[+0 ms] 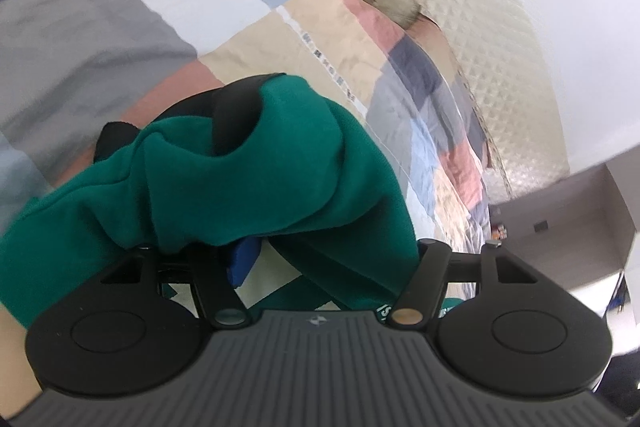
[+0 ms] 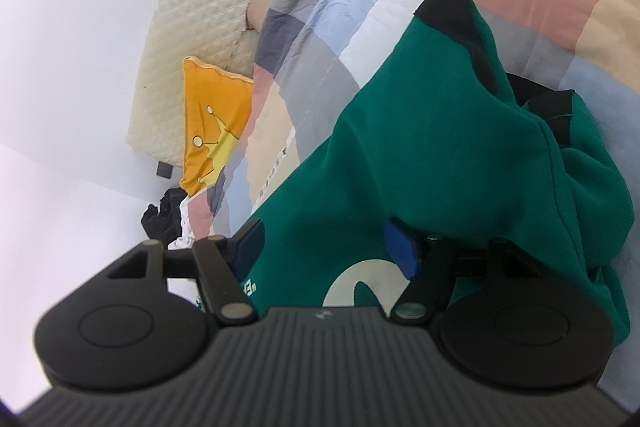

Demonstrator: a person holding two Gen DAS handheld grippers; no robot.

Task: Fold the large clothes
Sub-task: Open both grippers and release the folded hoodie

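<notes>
Green sweatshirt [image 2: 420, 155] fabric bunches between the right gripper [image 2: 328, 247]'s parted jaws and drapes over the left gripper [image 1: 320, 259], whose grip I cannot tell; patchwork quilt [image 1: 160, 7] lies open beyond.

Left gripper [image 1: 320, 259], right gripper [image 2: 328, 247]: black ribbed bodies, round hubs, blue fingers [image 2: 402, 251].
</notes>
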